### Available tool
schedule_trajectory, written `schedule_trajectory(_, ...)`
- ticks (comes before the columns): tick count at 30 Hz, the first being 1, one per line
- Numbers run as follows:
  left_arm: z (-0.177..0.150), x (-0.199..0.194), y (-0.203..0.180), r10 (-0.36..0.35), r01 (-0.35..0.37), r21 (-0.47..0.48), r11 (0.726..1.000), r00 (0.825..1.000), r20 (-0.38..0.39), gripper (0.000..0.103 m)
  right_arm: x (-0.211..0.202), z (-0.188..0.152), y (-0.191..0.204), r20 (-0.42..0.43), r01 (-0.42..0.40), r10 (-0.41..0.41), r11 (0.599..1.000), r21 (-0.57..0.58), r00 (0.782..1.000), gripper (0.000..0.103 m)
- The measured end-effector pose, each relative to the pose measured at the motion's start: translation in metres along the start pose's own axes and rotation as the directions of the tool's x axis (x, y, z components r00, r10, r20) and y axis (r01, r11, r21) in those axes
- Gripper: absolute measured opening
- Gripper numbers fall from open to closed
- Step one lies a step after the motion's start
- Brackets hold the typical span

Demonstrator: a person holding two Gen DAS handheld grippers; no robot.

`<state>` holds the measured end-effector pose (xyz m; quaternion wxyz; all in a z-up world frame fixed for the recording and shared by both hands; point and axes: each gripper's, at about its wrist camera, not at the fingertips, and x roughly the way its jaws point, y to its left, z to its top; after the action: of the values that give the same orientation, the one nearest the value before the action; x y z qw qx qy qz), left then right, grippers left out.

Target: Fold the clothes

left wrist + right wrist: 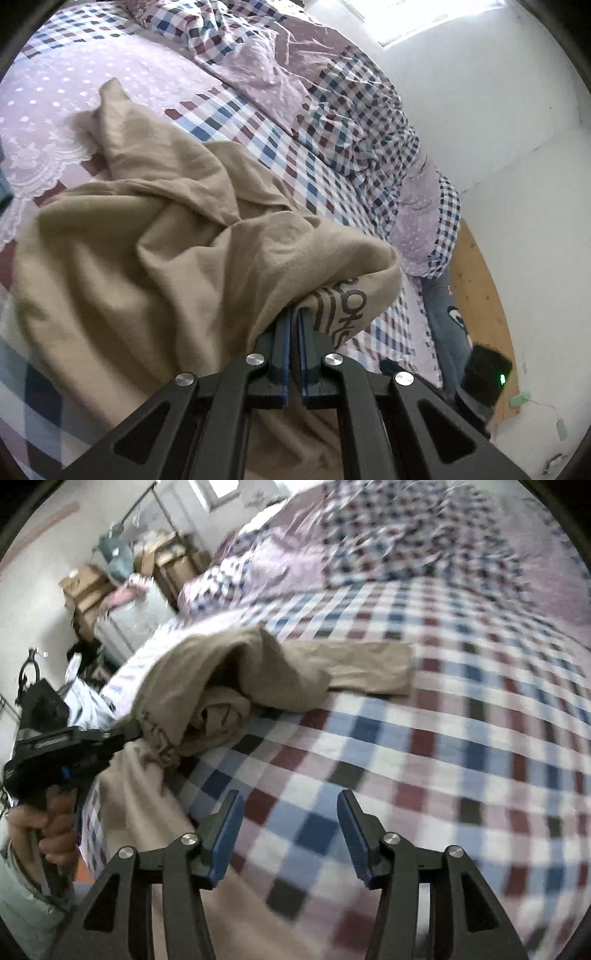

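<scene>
A beige garment [155, 236] with dark printed lettering lies bunched on the checked bedsheet [295, 162]. My left gripper [294, 314] is shut on a fold of it near the print. From the right wrist view the same beige garment [236, 664] lies rumpled, one flat part stretching right over the checked bedsheet [424, 760]. My left gripper [133, 733] shows there at the left, clamped on the garment's hem and held by a hand [48, 827]. My right gripper [290, 812] hovers open above the sheet, with nothing between its blue pads [229, 834].
A crumpled checked and lilac duvet [332, 85] is heaped along the far side of the bed. Beyond the bed edge are a wooden floor [476, 280] and a black device [484, 376]. Cardboard boxes [88, 587] and bags stand against the wall.
</scene>
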<state>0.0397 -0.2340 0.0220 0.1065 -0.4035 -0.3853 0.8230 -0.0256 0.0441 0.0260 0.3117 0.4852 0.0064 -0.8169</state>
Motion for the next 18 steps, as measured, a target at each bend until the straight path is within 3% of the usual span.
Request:
schedule_trajectory(3, -0.001, -0.002, 0.004, -0.002, 0.002, -0.008, 1.0, 1.0, -0.001, 0.002, 0.033, 0.015, 0.023, -0.023, 0.009, -0.011, 0.996, -0.087, 1.0, 0.058)
schedule_trajectory(8, 0.003, -0.004, 0.005, 0.005, -0.005, -0.001, 1.0, 1.0, -0.001, 0.002, 0.063, 0.035, 0.067, -0.017, -0.063, 0.061, 0.982, -0.18, 0.998, 0.056)
schedule_trajectory(10, 0.005, -0.005, 0.005, 0.019, -0.019, 0.009, 1.0, 1.0, 0.003, 0.002, 0.07, 0.042, 0.078, -0.002, -0.035, 0.035, 0.978, -0.205, 0.999, 0.055)
schedule_trajectory(11, 0.006, -0.006, 0.005, 0.014, -0.014, 0.011, 1.0, 1.0, 0.004, 0.003, 0.069, 0.043, 0.078, 0.017, -0.019, 0.023, 0.979, -0.202, 1.0, 0.048)
schedule_trajectory(12, 0.007, -0.007, 0.005, 0.006, -0.006, 0.011, 1.0, 1.0, 0.005, 0.003, 0.067, 0.044, 0.079, 0.037, -0.003, 0.01, 0.98, -0.197, 0.999, 0.031)
schedule_trajectory(14, 0.008, -0.011, 0.004, -0.001, 0.0, 0.016, 1.0, 1.0, 0.02, 0.003, 0.06, 0.047, 0.073, 0.079, 0.073, -0.06, 0.982, -0.175, 0.995, 0.013)
schedule_trajectory(18, 0.013, -0.024, 0.003, 0.016, -0.018, 0.021, 1.0, 0.996, 0.087, 0.005, 0.04, 0.047, 0.056, 0.139, 0.198, -0.18, 0.972, -0.126, 0.974, 0.008)
